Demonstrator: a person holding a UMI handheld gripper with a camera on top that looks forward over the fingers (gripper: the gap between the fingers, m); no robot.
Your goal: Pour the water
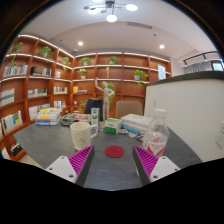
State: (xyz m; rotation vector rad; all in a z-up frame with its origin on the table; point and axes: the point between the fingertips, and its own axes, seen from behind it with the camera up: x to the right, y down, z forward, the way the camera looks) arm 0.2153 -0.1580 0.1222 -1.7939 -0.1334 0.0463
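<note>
A clear plastic bottle (157, 130) stands upright on the grey table (50, 143), just beyond my right finger. A white mug (84, 134) stands beyond my left finger. A small red round coaster (115, 152) lies flat on the table between the fingers, a little ahead of them. My gripper (113, 161) is open, its magenta pads (81, 159) spread wide with nothing held between them. It hovers above the table, apart from bottle and mug.
Books and boxes (47, 116) lie at the table's far left, with small packets (128, 124) behind the bottle. A wooden figure (107, 98) and a chair (128, 106) stand beyond the table. Bookshelves (25, 95) line the walls.
</note>
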